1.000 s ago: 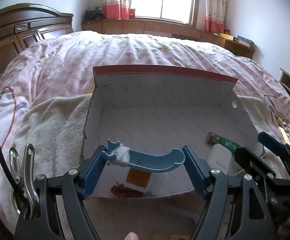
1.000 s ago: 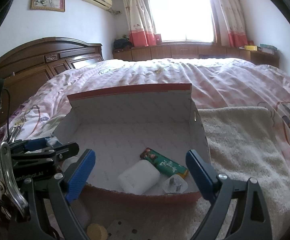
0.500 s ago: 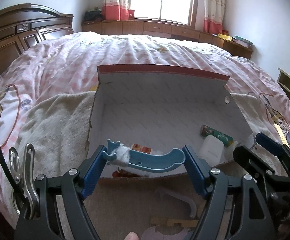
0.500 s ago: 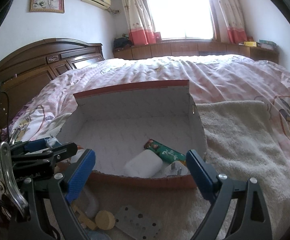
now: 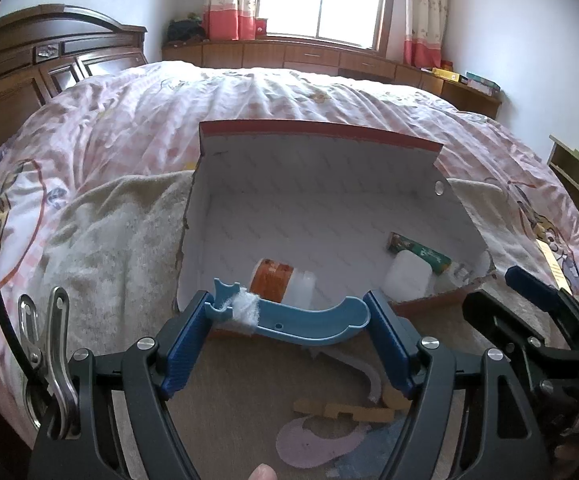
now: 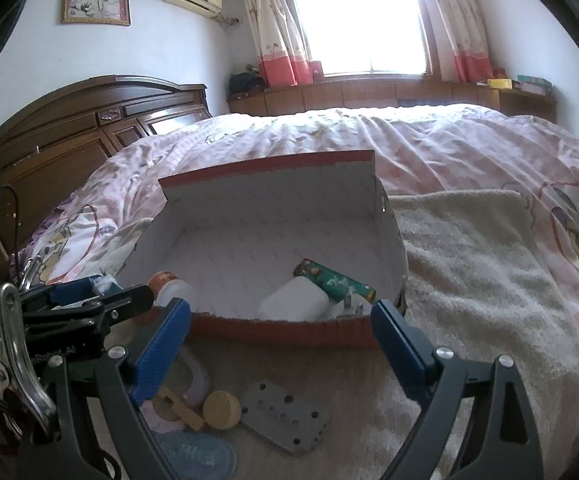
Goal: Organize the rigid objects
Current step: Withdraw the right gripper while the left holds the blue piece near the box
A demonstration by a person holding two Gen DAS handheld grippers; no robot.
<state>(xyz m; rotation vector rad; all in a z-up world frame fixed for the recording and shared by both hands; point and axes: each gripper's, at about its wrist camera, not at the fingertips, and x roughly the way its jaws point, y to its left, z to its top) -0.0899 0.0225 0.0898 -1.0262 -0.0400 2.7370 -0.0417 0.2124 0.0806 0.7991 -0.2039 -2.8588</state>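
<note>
One blue curved piece clamped across left hand-held gripper, w/ box just beyond, right hand-held gripper released

Both wrist views look slightly downward, close over the open box, toward the window.

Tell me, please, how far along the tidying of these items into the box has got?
Partly done. The box already holds an orange-labelled bottle, a white container and a green packet. The left gripper is shut on a blue curved piece; the right gripper is open. The grey perforated plate, wooden disc and other pieces remain outside.
</note>
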